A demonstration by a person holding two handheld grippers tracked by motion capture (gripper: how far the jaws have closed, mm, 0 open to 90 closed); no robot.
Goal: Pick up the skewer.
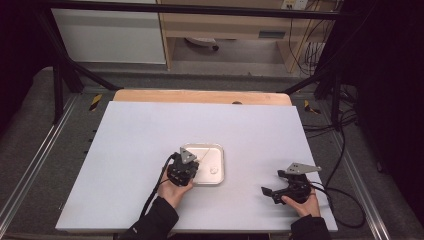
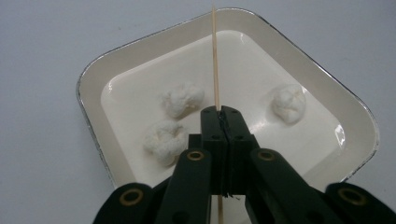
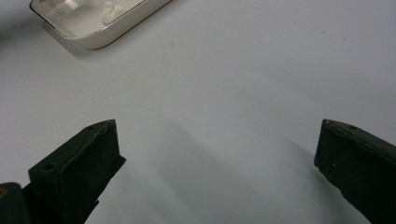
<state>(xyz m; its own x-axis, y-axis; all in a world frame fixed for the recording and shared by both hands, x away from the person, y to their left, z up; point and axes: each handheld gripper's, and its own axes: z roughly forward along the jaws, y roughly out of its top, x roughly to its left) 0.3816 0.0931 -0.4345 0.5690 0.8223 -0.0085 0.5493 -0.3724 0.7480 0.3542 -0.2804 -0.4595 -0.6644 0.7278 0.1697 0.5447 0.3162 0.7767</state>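
The left gripper [image 2: 223, 112] has its jaws pressed together on a thin wooden skewer [image 2: 215, 56], which stands up between the pads and runs on past them over the tray, its tip reaching the far rim in the left gripper view. A short end of the stick shows below the pads as well. Under the skewer lies a shallow cream tray [image 2: 355, 112] with a metallic edge. In it rest three white, fluffy lumps: two close together [image 2: 182, 99] [image 2: 163, 139] on the left of the jaws and one apart [image 2: 288, 103] on the right. None of them touches the skewer.

In the high view the left gripper [image 1: 183, 170] hovers over the near left corner of the tray [image 1: 219, 150], which sits near the middle of the pale tabletop [image 1: 130, 150].

The right gripper [image 3: 215, 154] has its jaws wide apart with nothing between them, above bare tabletop. In the high view it [image 1: 270, 192] is well to the right of the tray, near the table's front edge.
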